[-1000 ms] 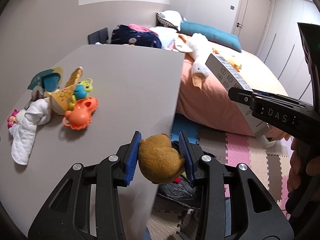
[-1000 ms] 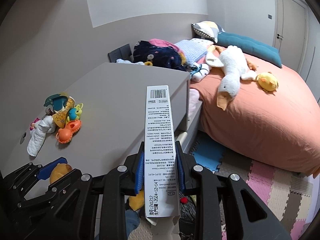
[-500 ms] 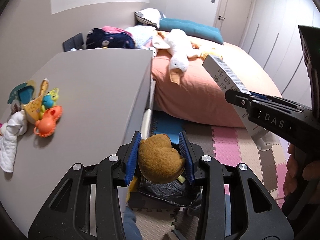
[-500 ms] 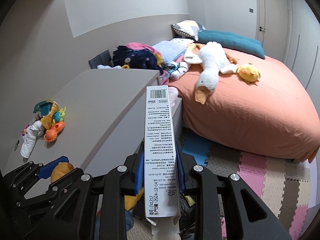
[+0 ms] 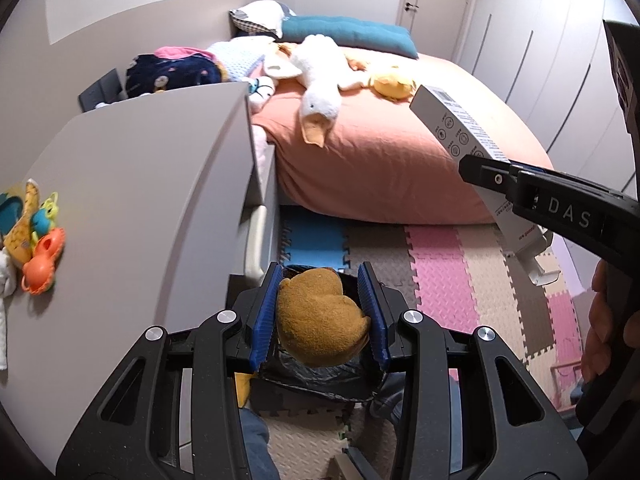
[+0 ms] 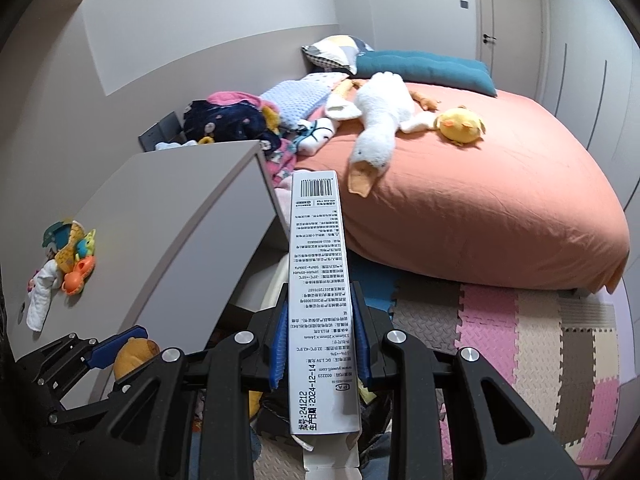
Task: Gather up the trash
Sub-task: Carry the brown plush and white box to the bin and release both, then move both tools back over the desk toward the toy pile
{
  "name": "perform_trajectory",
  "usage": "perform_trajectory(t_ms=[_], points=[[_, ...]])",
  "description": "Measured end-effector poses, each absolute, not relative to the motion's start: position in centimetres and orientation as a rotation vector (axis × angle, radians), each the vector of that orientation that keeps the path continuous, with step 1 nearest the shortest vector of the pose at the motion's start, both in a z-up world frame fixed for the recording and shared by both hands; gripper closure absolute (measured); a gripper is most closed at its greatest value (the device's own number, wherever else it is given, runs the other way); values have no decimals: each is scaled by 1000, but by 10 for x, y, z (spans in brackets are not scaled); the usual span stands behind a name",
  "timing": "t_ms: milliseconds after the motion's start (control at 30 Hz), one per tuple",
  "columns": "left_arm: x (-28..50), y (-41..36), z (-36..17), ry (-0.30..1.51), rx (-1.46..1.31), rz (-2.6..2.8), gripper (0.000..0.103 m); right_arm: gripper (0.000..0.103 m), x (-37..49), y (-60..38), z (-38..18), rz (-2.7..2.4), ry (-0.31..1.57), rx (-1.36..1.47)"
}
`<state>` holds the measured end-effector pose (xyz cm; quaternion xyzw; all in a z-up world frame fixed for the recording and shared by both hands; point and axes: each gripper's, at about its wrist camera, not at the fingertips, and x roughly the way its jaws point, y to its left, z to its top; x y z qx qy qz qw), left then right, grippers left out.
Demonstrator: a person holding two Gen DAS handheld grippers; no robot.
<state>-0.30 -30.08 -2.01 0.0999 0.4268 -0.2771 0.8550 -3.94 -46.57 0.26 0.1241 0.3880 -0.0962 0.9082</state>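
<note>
My left gripper (image 5: 320, 312) is shut on a brown fuzzy plush lump (image 5: 320, 320) and holds it past the table's edge, above a black trash bag (image 5: 320, 376) on the floor. My right gripper (image 6: 319, 336) is shut on a long white printed carton (image 6: 316, 280) that sticks up between its pads, its bottom flap open. The carton (image 5: 460, 128) and right gripper also show at the right of the left wrist view. The left gripper with the plush (image 6: 132, 354) shows at the lower left of the right wrist view.
A grey table (image 5: 132, 200) lies to the left, with colourful toys (image 5: 36, 220) and a white cloth (image 6: 42, 296) on it. A bed with an orange cover (image 6: 480, 200) holds a white goose plush (image 6: 380, 120). Foam mats (image 5: 460, 280) cover the floor.
Both grippers have swung right, off the table and over the floor, each still holding its object. The trash bag now lies directly under the left gripper.
</note>
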Motion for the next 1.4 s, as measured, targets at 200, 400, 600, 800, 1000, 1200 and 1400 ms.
perform_trajectory(t_ms=[200,400,600,800,1000,1200,1400], points=[[-1,-309,-29,919,261,-558,6,32,-40,-480,3,-257,793,257],[11,-291,-32,933,252,-470,6,22,-41,-485,9,-313,757,244],[18,-268,-31,938,217,-421,6,22,-35,-479,4,-295,770,252],[20,-257,-32,941,203,-407,6,22,-23,-464,5,-267,777,233],[23,-238,-31,941,187,-379,6,22,-10,-440,6,-212,782,209],[29,-210,-28,936,167,-328,6,22,6,-409,6,-152,787,182],[31,-179,-24,919,150,-269,6,22,20,-381,9,-94,782,163]])
